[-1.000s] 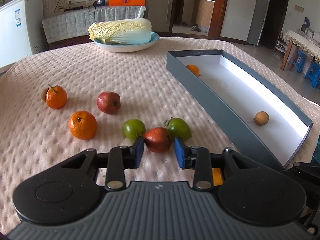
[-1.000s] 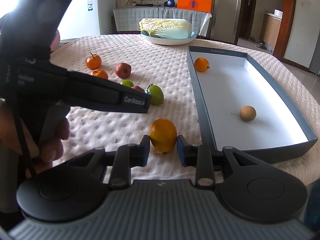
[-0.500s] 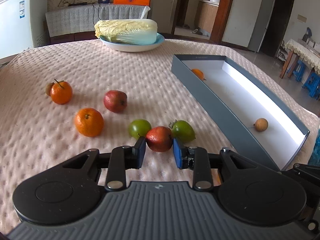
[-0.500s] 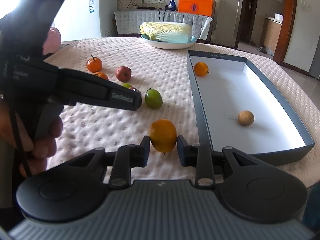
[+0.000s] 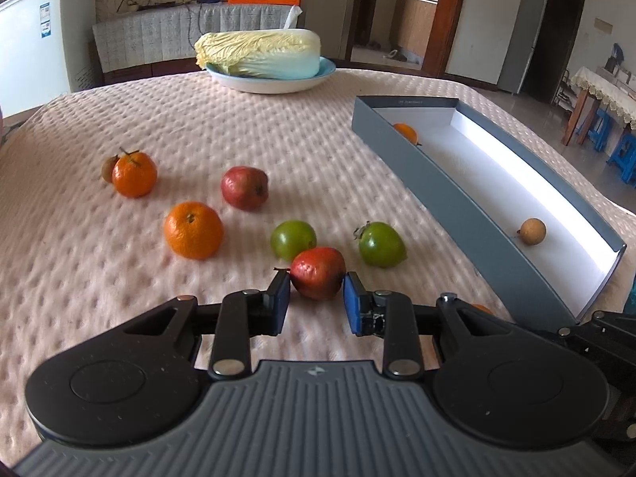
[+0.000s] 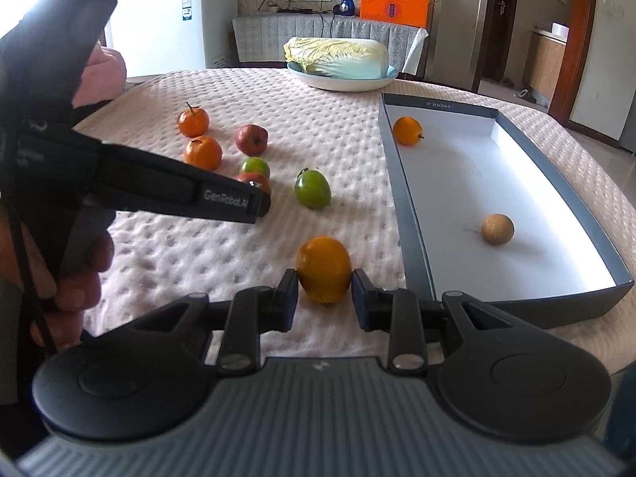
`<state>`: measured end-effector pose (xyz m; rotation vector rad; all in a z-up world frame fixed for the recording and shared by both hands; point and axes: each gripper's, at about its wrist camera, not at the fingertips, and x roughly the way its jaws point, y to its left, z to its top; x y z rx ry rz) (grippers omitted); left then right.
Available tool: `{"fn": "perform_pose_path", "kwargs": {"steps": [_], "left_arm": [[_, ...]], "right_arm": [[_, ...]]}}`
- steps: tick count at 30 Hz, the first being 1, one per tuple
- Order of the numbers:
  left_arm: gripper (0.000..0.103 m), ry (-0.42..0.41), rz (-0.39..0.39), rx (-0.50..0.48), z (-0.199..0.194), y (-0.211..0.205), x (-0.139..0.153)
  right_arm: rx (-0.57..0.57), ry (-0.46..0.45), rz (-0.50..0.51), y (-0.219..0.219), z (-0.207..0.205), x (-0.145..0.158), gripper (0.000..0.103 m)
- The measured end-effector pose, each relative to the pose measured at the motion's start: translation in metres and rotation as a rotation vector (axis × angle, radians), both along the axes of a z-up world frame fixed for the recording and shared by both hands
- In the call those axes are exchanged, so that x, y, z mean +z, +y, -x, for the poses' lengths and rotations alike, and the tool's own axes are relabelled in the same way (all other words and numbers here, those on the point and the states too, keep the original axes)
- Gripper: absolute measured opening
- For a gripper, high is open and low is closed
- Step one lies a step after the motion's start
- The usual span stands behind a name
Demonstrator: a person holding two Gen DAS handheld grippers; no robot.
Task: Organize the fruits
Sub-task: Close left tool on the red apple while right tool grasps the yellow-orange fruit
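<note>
The left gripper (image 5: pixel 316 300) squeezes a red fruit (image 5: pixel 317 272) between its fingers. The right gripper (image 6: pixel 324 298) squeezes an orange fruit (image 6: pixel 324 268), ready to lift. The grey box (image 6: pixel 401 206) waits just right of it, probably for the fruit.

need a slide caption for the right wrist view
Right gripper closes around an orange fruit beside the grey box.

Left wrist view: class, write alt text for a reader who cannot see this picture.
The left gripper brackets a red fruit on a pink textured tablecloth, its blue pads at the fruit's sides. Two green fruits, two oranges and another red fruit lie beyond; a grey box at right holds two small fruits.
</note>
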<state>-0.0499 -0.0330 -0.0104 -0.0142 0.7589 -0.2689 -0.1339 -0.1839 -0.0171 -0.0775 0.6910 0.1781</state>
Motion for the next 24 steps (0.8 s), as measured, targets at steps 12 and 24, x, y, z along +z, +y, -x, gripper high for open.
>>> {"fn": "perform_pose_path", "kwargs": {"steps": [12,24], "left_arm": [[0.043,-0.009,-0.001,0.003,-0.005,-0.007,-0.004],[0.034,-0.027,0.005,0.032,-0.003,0.004,0.001]], "right_arm": [[-0.003,0.009,-0.002,0.0,-0.004,-0.004,0.032],[0.037,-0.023,0.061,0.01,-0.005,-0.003,0.018]]}}
